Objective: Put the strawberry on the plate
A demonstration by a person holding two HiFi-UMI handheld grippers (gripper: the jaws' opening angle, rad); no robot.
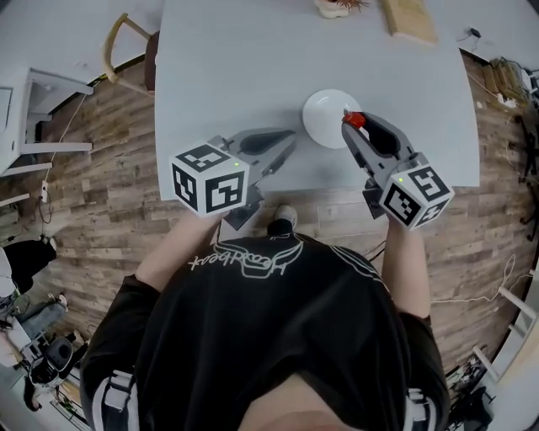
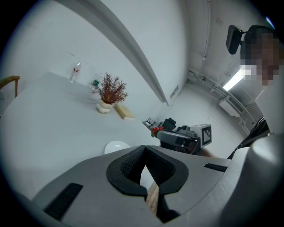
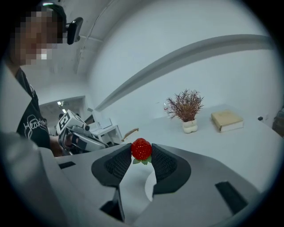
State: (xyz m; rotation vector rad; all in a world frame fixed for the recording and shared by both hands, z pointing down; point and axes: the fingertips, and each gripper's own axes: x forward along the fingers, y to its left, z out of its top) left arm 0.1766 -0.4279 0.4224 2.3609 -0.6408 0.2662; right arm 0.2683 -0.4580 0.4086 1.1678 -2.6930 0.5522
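A red strawberry [image 3: 141, 149] with green leaves is pinched between the tips of my right gripper [image 3: 142, 153], which is shut on it. In the head view the strawberry [image 1: 354, 119] hangs over the right rim of the round white plate [image 1: 327, 118] on the grey table [image 1: 219, 67]. Part of the plate [image 3: 150, 182] shows below, between the right jaws. My left gripper [image 1: 291, 141] rests low, left of the plate, its jaws together with nothing in them. From the left gripper view [image 2: 144, 150] the plate [image 2: 116, 146] lies just ahead and the right gripper [image 2: 182, 138] carries the strawberry [image 2: 155, 131].
A dried plant in a small white vase [image 1: 337, 7] and a wooden block [image 1: 410, 18] stand at the table's far edge. A bottle [image 2: 74, 73] sits at the far corner. A wooden chair [image 1: 126, 50] is left of the table, and the near edge is just before the person.
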